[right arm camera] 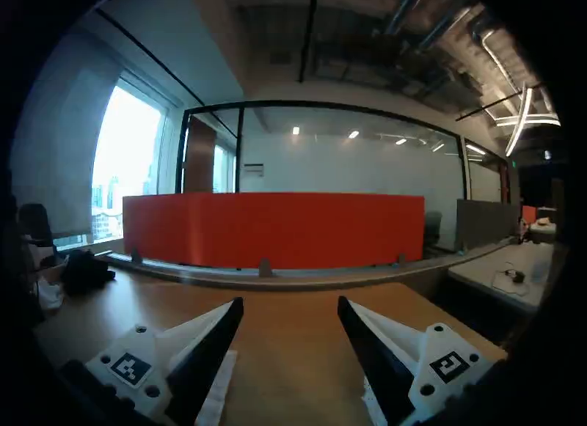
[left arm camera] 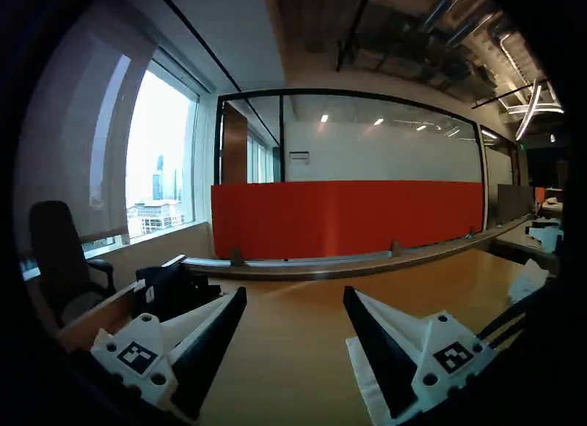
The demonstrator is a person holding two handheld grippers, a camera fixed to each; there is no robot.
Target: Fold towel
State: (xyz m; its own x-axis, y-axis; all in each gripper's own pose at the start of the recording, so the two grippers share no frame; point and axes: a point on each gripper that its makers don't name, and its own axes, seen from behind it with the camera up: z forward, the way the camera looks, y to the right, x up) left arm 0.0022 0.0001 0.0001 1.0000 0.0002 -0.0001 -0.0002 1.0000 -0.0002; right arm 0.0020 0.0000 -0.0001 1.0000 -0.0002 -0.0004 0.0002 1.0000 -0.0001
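- In the left gripper view, a dark office chair [left arm camera: 59, 261] stands at the far left, below a bright window [left arm camera: 158, 173].
- Just right of the chair, a black object [left arm camera: 172, 287] sits at the left edge of the wooden desk [left arm camera: 293, 353]; what it is cannot be told.
- The left hand-held gripper [left arm camera: 293, 316] hovers low over the desk with its jaws spread wide and bare wood between them; it holds nothing.
- A flat strip of the white towel [left arm camera: 361, 382] lies on the desk, showing along the inner edge of this gripper's right finger [left arm camera: 378, 345] at the bottom of the view.
- An orange partition [left arm camera: 345, 217] runs along the far side of the desk.
- In the right gripper view, the black object [right arm camera: 84, 272] lies far off to the left on the desk [right arm camera: 293, 353], and the window [right arm camera: 125, 162] is above it.
- The right hand-held gripper [right arm camera: 290, 316] is also wide open and holds nothing.
- The towel [right arm camera: 220, 386] shows as a white edge on the desk under this gripper's left finger [right arm camera: 209, 353], with another scrap of white by the right finger.
- The orange partition [right arm camera: 271, 228] stands behind, and a neighbouring desk [right arm camera: 506, 276] is at the far right.
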